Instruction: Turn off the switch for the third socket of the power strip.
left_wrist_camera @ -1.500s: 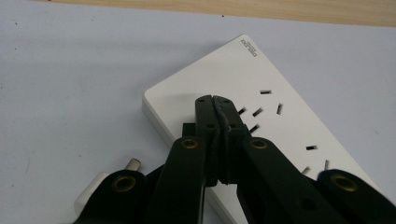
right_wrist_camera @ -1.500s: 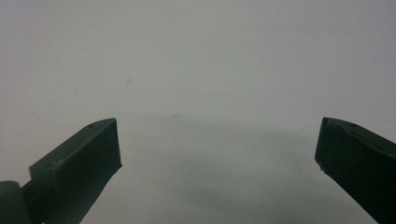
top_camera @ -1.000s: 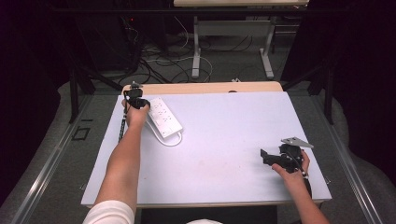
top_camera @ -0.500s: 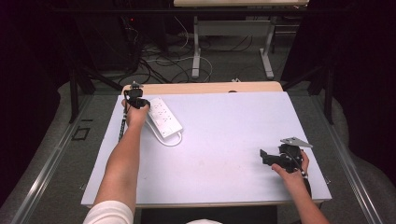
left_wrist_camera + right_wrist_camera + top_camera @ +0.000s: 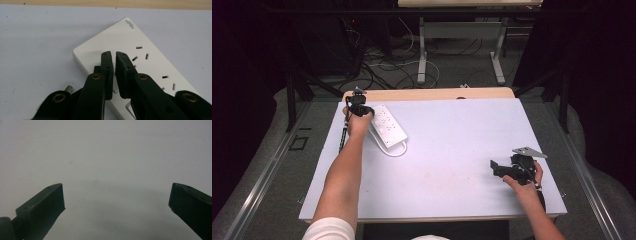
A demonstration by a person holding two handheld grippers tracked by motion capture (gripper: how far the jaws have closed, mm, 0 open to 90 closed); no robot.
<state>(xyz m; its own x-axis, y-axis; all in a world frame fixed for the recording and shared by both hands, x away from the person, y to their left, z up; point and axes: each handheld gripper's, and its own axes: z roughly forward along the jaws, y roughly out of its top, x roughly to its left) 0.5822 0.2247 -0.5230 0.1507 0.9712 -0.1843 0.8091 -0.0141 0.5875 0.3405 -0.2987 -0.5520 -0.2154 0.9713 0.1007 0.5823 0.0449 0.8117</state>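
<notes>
A white power strip (image 5: pixel 388 127) lies slantwise at the table's far left; its slots face up (image 5: pixel 150 62). My left gripper (image 5: pixel 357 106) hovers over the strip's far end. Its jaws (image 5: pixel 111 53) point down at the strip's face with only a thin slit between them. They have just been opening, and nothing is between them. My right gripper (image 5: pixel 497 169) rests low at the near right of the table and points left. Its jaws (image 5: pixel 116 195) stand wide open over bare white tabletop.
The white table (image 5: pixel 452 145) has a wooden strip (image 5: pixel 427 94) along its far edge. The strip's white cable (image 5: pixel 398 151) loops at its near end. Beyond the table are a desk's legs (image 5: pixel 422 55) and floor cables (image 5: pixel 377 65).
</notes>
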